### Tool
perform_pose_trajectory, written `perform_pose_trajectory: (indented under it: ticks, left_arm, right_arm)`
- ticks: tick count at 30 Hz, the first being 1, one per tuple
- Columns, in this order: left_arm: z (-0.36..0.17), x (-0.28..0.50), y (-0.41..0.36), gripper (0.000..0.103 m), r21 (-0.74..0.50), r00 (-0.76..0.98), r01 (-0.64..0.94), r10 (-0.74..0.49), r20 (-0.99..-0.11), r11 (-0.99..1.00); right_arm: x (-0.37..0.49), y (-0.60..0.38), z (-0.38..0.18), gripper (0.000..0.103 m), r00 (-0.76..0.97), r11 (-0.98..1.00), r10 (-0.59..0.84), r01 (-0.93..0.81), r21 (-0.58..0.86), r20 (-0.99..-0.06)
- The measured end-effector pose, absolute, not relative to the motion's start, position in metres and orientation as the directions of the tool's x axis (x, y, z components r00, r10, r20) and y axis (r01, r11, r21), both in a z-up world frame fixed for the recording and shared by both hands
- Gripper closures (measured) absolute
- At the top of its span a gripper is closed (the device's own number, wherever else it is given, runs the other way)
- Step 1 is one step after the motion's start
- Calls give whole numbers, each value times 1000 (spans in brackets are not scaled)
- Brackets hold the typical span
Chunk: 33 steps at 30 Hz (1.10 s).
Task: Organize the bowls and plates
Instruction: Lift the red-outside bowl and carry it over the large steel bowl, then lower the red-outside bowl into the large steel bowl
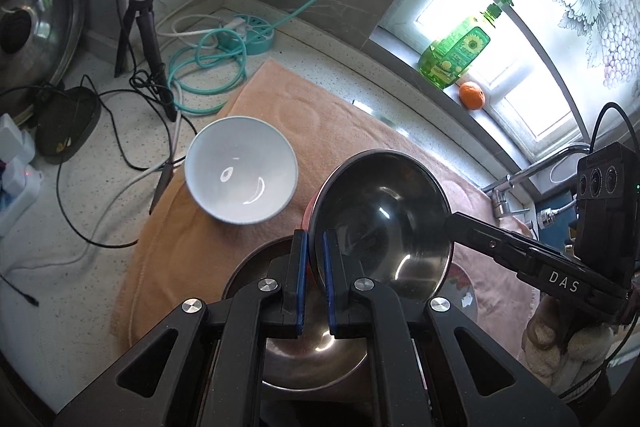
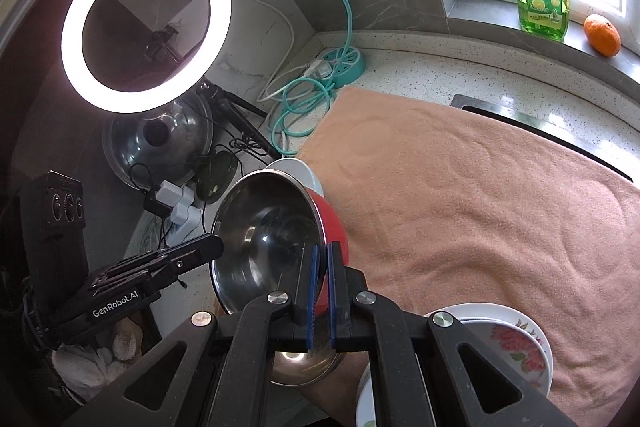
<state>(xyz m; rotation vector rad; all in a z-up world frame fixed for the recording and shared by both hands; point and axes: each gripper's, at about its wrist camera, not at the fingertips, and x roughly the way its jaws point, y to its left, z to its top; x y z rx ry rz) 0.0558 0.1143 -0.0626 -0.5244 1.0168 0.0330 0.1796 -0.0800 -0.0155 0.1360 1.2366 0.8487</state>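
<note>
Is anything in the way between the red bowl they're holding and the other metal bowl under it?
Nothing visible. Both grippers hold the red bowl by its rim, tilted, just above the empty metal bowl on the towel.

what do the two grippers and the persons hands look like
Both grippers, left and right, are matte black linkage frames with silver rivets and blue-padded fingers. One reads "DAS", the other "GenRobot.AI". Each carries a black three-lens box with cables. The hand wears a knitted cream glove.

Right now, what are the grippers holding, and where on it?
Both hold the red-outside steel bowl by its rim: left gripper on one side, right gripper on the opposite.
</note>
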Motion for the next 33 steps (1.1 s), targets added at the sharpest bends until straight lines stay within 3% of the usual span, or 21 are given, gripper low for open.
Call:
perform_pose_trajectory:
  ticks: [33]
  left_arm:
    - [-119,16,120,97,-337,410,-302,-197,-891,892]
  right_arm:
    - [111,-48,-79,98,34,739,514,-525,422,-857]
